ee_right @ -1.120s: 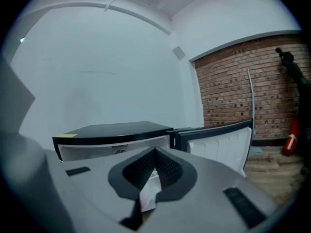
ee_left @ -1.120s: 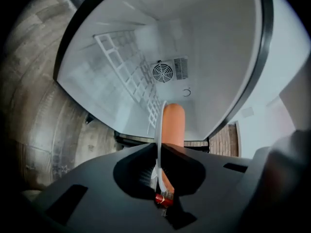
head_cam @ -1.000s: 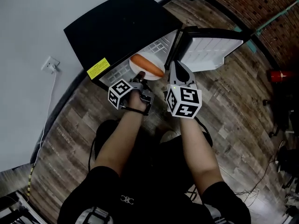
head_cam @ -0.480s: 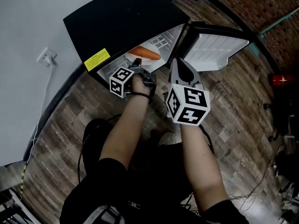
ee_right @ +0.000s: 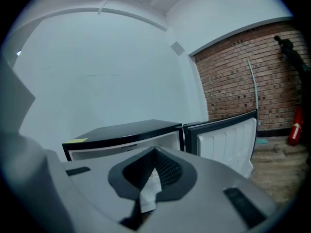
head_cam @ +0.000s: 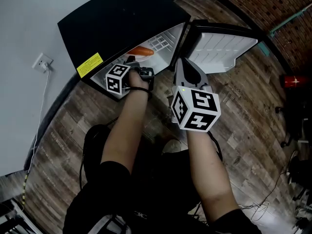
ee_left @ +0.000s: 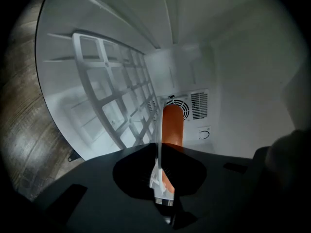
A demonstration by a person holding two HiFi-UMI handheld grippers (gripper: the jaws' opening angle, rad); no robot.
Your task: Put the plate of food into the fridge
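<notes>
Inside the fridge point(head_cam: 112, 28), the plate point(ee_left: 158, 152) is pinched by its rim in the left tool point(ee_left: 160, 191), with the sausage point(ee_left: 171, 125) pointed at the back wall and the wire shelf point(ee_left: 116, 101) faced by its underside.

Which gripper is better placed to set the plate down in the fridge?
The left gripper: its jaws grip the plate rim inside the fridge; the right gripper hangs outside, jaws together.

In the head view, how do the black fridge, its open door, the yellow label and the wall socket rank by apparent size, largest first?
1. the black fridge
2. the open door
3. the yellow label and the wall socket look about alike, so I do not rank them.
</notes>
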